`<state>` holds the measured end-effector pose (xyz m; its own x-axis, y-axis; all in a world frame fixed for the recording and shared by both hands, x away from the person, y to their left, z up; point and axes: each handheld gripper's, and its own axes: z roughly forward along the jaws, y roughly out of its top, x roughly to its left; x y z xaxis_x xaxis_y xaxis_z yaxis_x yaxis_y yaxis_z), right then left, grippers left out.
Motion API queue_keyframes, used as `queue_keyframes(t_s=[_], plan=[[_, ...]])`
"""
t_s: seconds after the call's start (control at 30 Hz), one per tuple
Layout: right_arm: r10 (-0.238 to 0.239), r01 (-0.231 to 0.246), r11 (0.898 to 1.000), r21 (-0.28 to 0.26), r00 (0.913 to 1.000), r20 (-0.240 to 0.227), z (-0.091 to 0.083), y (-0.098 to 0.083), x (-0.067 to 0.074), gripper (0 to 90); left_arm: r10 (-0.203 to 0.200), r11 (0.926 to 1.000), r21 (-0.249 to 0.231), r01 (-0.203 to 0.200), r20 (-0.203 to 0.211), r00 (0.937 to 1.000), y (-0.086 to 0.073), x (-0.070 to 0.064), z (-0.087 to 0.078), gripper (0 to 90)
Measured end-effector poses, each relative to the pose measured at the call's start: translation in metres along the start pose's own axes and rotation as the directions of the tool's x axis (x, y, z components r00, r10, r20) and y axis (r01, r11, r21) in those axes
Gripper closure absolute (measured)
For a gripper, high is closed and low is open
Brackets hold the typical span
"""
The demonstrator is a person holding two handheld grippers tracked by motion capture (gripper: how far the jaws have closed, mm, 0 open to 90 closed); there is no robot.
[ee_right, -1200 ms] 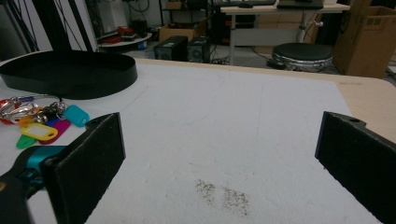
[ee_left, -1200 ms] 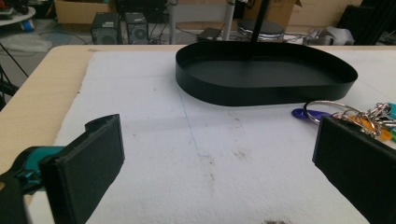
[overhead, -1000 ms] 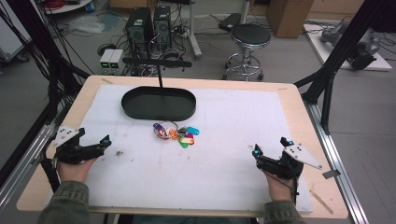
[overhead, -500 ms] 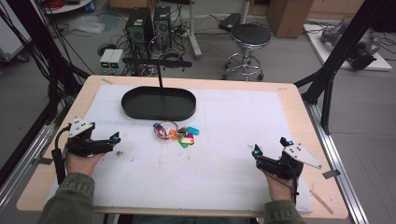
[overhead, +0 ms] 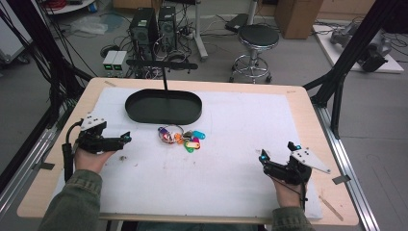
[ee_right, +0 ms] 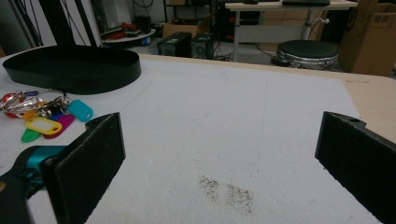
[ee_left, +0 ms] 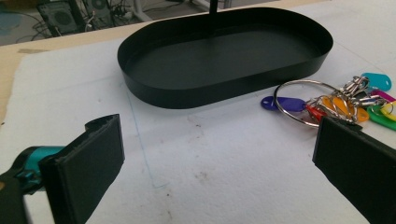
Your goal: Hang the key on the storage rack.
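A black oval tray (overhead: 163,108) stands at the back middle of the white mat, with a thin post and crossbar (overhead: 161,64) rising from its far side. In front of the tray lies a key ring with several coloured tags (overhead: 182,137). My left gripper (overhead: 126,139) is open, left of the keys and pointing at them, a short gap away. In the left gripper view the key ring (ee_left: 327,100) lies just beyond the right jaw of the left gripper (ee_left: 219,140), and the tray (ee_left: 224,91) is ahead. My right gripper (overhead: 277,151) rests open near the front right, empty; through its own camera the right gripper (ee_right: 223,133) frames bare mat.
The white mat (overhead: 240,125) covers most of a wooden table (overhead: 317,125). In the right gripper view the keys (ee_right: 44,116) and tray (ee_right: 79,74) are far left, and a dark smudge (ee_right: 229,191) marks the mat. A stool (overhead: 259,38) and computers (overhead: 154,24) stand behind the table.
My left gripper has moved from the table's left edge forward and right, toward the key ring. The right gripper and the keys have stayed put.
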<state>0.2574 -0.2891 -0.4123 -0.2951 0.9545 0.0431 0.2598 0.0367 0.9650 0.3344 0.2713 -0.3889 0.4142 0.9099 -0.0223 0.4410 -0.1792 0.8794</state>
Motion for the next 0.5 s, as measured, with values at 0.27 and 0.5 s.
queue_keyframes(t_s=[0.27, 0.5], plan=[[0.004, -0.004, 1.000, 0.001, 1.0000, -0.004, 0.000, -0.001, -0.001, 0.5, 0.018, 0.9995, 0.023, -0.019, 0.027, 0.9995, 0.005, -0.009, 0.011, 2.6], [-0.007, 0.007, 1.000, 0.002, 1.0000, -0.004, 0.001, -0.001, 0.000, 0.5, 0.025, 0.9984, 0.051, -0.026, 0.029, 0.9993, 0.004, -0.012, 0.021, 2.6]])
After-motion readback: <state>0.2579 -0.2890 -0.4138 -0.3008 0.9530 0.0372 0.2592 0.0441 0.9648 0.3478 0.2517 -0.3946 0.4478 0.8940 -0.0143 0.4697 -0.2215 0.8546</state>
